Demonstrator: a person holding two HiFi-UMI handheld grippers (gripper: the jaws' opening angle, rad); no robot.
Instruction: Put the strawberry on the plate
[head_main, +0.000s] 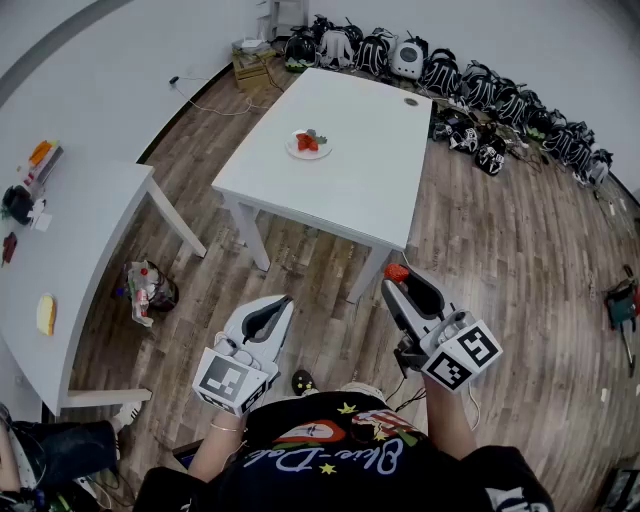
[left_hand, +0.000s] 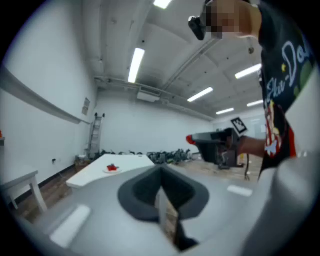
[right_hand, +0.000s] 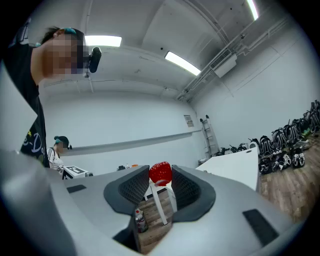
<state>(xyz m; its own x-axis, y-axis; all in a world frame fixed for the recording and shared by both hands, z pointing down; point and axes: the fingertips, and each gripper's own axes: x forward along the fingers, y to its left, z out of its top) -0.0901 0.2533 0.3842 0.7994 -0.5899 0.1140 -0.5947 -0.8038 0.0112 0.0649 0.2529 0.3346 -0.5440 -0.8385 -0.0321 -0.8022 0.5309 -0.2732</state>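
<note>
**Strawberry gripped, plate well apart**

The right gripper (head_main: 400, 282) has its jaws closed on the strawberry (right_hand: 160, 173). In the right gripper view the red fruit sits between the two dark pads at their tips, and in the head view it shows as a red spot at the front end of that gripper. The left gripper (head_main: 281, 305) is empty, with its jaws together and nothing between them. Both grippers are held low in front of the person, over the wooden floor (head_main: 470, 230).

The plate (head_main: 293, 150) lies near the middle of the white tabletop (head_main: 350, 190), well apart from both grippers. It already carries a second strawberry (head_main: 307, 142) with a bit of green on it.

The step in hand looks like the carry: the fruit is picked up and has yet to travel to the plate.

The next move probably calls for stepping up to the tabletop and bringing the right gripper over the plate. The gripper would then come down until the strawberry is just above a bare part of the plate, beside the second strawberry and not on top of it. Only then should the jaws part. The grip sits at the very tips of the pads, so a steady carry without jolts would be wise.
</note>
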